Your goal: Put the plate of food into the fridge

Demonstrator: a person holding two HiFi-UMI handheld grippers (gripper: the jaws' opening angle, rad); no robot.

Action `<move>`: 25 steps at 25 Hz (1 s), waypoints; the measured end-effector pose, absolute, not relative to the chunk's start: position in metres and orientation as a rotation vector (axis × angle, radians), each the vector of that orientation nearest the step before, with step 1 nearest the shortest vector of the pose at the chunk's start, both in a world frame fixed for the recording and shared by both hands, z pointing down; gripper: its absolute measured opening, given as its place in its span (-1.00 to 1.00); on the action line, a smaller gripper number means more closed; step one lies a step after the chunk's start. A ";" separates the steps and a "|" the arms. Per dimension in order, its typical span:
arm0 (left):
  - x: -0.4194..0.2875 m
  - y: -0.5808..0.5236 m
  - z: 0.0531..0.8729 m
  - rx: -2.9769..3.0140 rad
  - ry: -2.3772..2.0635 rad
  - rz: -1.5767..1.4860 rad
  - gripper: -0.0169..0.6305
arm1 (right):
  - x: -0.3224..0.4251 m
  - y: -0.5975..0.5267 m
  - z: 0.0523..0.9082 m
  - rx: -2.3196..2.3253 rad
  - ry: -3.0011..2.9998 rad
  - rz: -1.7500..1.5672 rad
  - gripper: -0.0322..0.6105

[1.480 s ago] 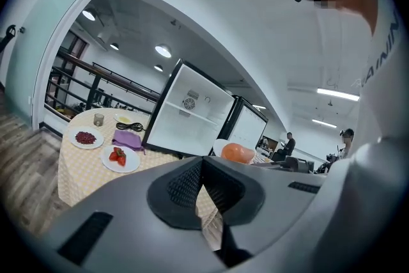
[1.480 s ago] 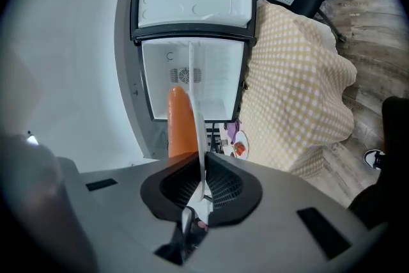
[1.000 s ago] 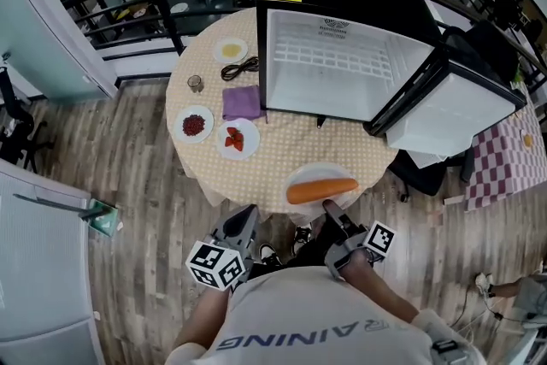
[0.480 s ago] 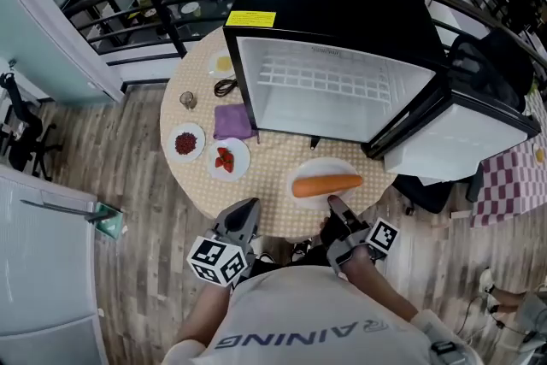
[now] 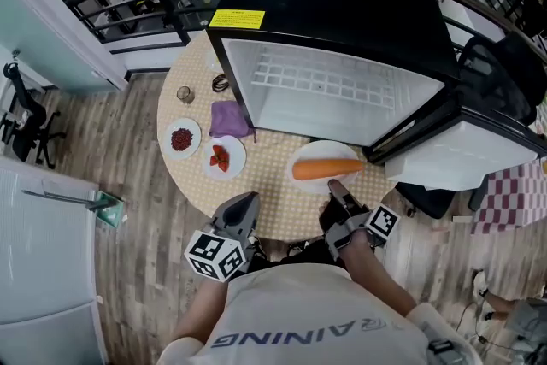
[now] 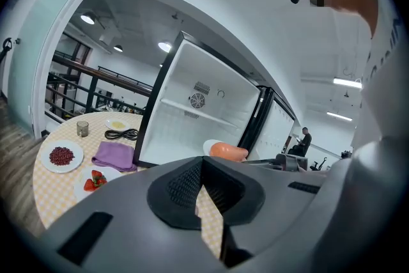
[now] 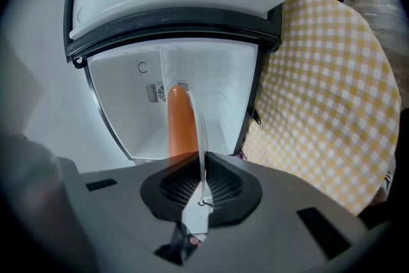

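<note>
A white plate [image 5: 320, 151] bearing a long orange piece of food [image 5: 326, 169] hangs over the round checked table [image 5: 273, 201], right at the front edge of the open black fridge [image 5: 333, 85]. My right gripper [image 5: 335, 188] is shut on the plate's near rim. In the right gripper view the plate [image 7: 199, 131] shows edge-on between the pads, with the orange food [image 7: 179, 118] pointing into the white fridge interior [image 7: 220, 93]. My left gripper [image 5: 244, 211] hovers at the table's near edge, shut and holding nothing. The plate [image 6: 211, 147] lies to its front right.
The fridge door [image 5: 466, 154] stands open to the right. Left of the fridge lie a plate of strawberries [image 5: 224, 156], a plate of red beans [image 5: 182, 138], a purple cloth [image 5: 227, 119], a small glass [image 5: 185, 94] and a black cable [image 5: 220, 83]. A railing runs behind the table.
My right gripper has carried the plate forward from the table's near side to the fridge opening. The view has closed in on the fridge. My left gripper has stayed at the table edge.
</note>
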State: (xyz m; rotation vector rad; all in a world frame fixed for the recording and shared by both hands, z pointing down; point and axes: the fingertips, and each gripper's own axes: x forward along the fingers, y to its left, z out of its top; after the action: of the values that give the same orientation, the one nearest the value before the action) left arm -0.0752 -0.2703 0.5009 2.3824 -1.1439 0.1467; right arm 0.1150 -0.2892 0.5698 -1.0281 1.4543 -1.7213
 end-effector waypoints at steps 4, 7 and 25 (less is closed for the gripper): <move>-0.080 -0.274 0.501 2.383 -1.129 0.150 -0.93 | 0.115 -0.311 0.579 -1.081 1.404 -1.716 -0.79; -0.087 -0.277 0.502 2.376 -1.135 0.151 -0.93 | 0.113 -0.328 0.586 -1.110 1.395 -1.710 -0.79; -0.124 -0.277 0.517 2.295 -1.209 0.156 -0.93 | 0.112 -0.445 0.634 -1.277 1.302 -1.660 -0.79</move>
State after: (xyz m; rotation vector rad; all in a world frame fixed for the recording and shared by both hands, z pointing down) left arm -0.1236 -0.2775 0.5169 2.2948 -1.2087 0.1558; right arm 0.1119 -0.4451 0.6340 -1.2768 1.3024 -1.6600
